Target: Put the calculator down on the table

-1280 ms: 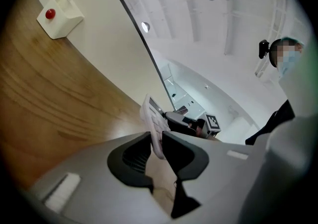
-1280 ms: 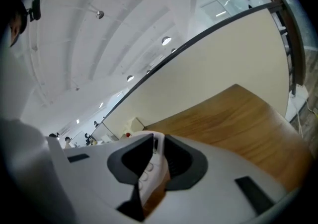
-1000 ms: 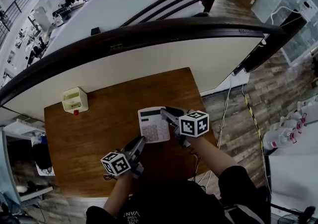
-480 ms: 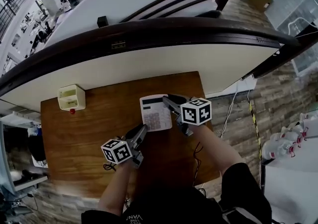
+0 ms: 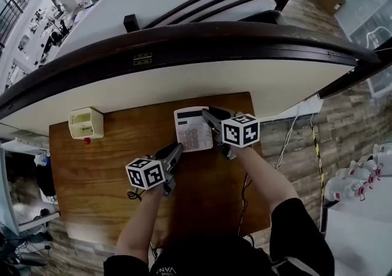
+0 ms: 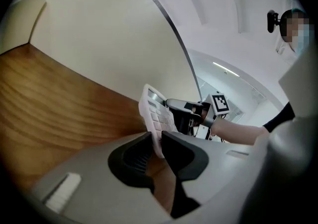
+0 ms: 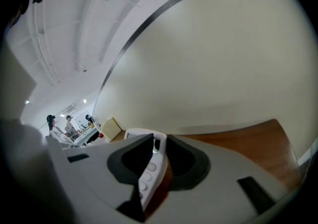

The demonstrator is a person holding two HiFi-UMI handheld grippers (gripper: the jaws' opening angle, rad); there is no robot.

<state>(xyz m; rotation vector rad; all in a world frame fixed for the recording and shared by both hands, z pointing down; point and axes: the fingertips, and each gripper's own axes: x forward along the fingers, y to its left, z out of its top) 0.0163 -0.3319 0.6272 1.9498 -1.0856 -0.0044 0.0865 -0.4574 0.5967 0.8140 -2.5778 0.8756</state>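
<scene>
A white calculator (image 5: pixel 193 128) with a dark display is held over the back of the brown wooden table (image 5: pixel 110 164), close to the wall. My right gripper (image 5: pixel 207 115) is shut on its right edge; in the right gripper view the calculator (image 7: pixel 149 168) stands edge-on between the right gripper's (image 7: pixel 159 141) pads. My left gripper (image 5: pixel 177 149) is shut on its near left corner. In the left gripper view the calculator (image 6: pixel 156 113) rises tilted out of the left gripper's (image 6: pixel 158 141) jaws. Whether it touches the table is hidden.
A small cream box (image 5: pixel 86 123) with a red button sits at the table's back left. A cream partition wall (image 5: pixel 184 79) with a dark rail runs behind the table. Dark cables (image 5: pixel 245 189) hang at the front right. Several people stand far off (image 7: pixel 69 126).
Both grippers have carried the calculator away from me toward the wall at the back of the table, and a little lower. Both grips look the same.
</scene>
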